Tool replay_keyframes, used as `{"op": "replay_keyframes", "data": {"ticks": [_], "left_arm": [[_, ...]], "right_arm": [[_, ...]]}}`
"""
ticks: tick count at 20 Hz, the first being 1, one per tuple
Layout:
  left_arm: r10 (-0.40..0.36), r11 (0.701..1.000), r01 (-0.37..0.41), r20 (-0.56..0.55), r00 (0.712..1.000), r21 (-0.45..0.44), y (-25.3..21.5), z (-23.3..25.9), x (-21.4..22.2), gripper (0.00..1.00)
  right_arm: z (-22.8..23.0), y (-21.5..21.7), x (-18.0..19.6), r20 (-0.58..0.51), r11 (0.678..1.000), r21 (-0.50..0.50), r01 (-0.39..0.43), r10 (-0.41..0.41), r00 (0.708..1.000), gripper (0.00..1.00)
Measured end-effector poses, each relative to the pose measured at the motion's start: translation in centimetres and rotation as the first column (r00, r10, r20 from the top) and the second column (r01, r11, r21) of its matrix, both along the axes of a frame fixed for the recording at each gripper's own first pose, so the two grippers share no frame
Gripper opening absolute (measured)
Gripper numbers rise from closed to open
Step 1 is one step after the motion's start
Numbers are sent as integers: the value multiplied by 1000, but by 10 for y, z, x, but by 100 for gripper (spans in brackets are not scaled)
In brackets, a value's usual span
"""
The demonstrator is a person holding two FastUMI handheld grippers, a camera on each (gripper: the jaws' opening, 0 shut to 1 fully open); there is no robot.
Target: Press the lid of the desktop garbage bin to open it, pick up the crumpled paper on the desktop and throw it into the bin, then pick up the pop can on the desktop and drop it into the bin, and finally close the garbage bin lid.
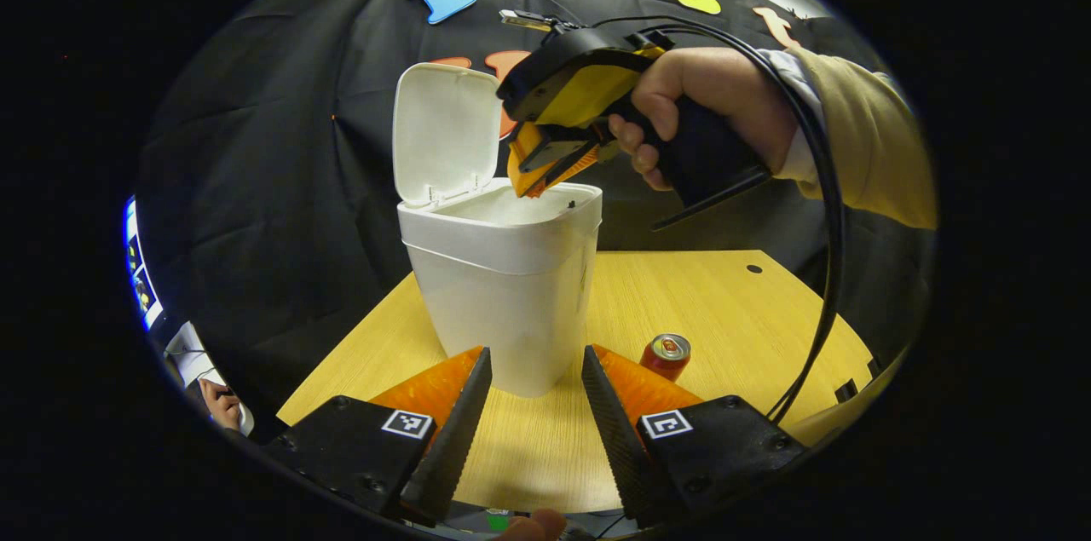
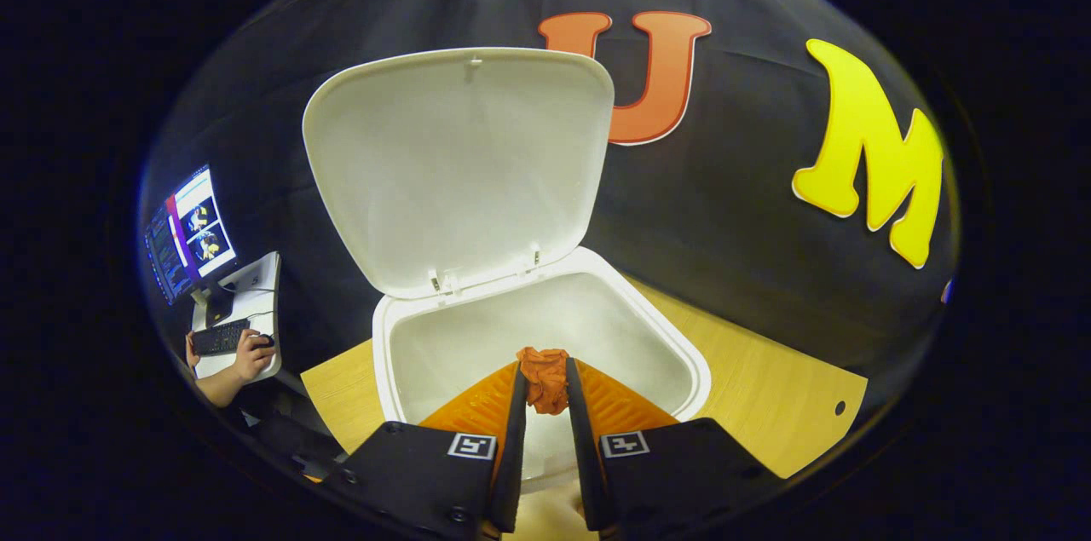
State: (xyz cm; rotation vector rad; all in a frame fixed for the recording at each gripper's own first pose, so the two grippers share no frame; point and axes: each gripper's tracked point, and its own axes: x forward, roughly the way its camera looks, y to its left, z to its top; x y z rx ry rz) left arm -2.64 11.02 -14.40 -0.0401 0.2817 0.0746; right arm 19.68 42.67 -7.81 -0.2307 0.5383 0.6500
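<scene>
The white garbage bin [image 1: 499, 285] stands on the wooden table with its lid [image 1: 443, 132] tipped up and back. In the left gripper view, a hand holds my right gripper [image 1: 545, 175] over the bin's mouth, pointing down into it. In the right gripper view, that gripper [image 2: 545, 392] is shut on the orange crumpled paper [image 2: 545, 379] above the bin's open inside [image 2: 477, 345], with the raised lid [image 2: 460, 166] behind. The pop can [image 1: 666, 355] stands on the table right of the bin. My left gripper [image 1: 535, 392] is open in front of the bin, holding nothing.
The wooden table [image 1: 733, 311] has free room right of the bin, around the can. A black cable [image 1: 822, 268] hangs from the right gripper down to the table's right edge. At the far left a person's hand rests at a desk with a monitor [image 2: 192, 234].
</scene>
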Motion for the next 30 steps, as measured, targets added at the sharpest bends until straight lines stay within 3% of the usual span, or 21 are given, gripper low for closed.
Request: {"op": "replay_keyframes", "data": {"ticks": [5,7,8,9,11,12,16,20,26,30], "left_arm": [[-8,1000,8,1,1000,3,1,-1,1,74],[-11,1000,11,1,1000,-7,-1,-2,1,74],[-12,1000,12,-3,1000,-7,-1,-1,1,74],[-12,1000,12,0,1000,-6,-2,0,1,74],[-19,1000,19,0,1000,-8,-5,0,1,74],[-22,1000,22,-1,1000,-7,-6,-2,0,74],[-40,999,40,5,999,-18,-16,0,3,74],[-65,998,65,16,998,-11,-29,-1,9,74],[-176,984,176,9,984,18,-77,-22,18,74],[-248,968,248,-12,969,24,-110,-52,30,74]], "right_arm": [[0,-1,2,-2,1000,7,13,-13,1000,37],[4,-3,0,1,1000,19,12,-12,1000,48],[5,-5,1,4,1000,25,12,-12,1000,61],[8,-8,-1,7,999,31,15,-15,1000,64],[17,-14,-4,18,999,48,12,-13,1000,91],[22,-19,-4,30,998,61,19,-21,999,97],[48,-52,-6,72,991,115,66,-75,995,96],[61,-113,-6,99,980,134,150,-163,982,96],[58,-226,-19,151,948,119,294,-310,939,94],[52,-305,-39,174,894,134,427,-445,878,96]]}}
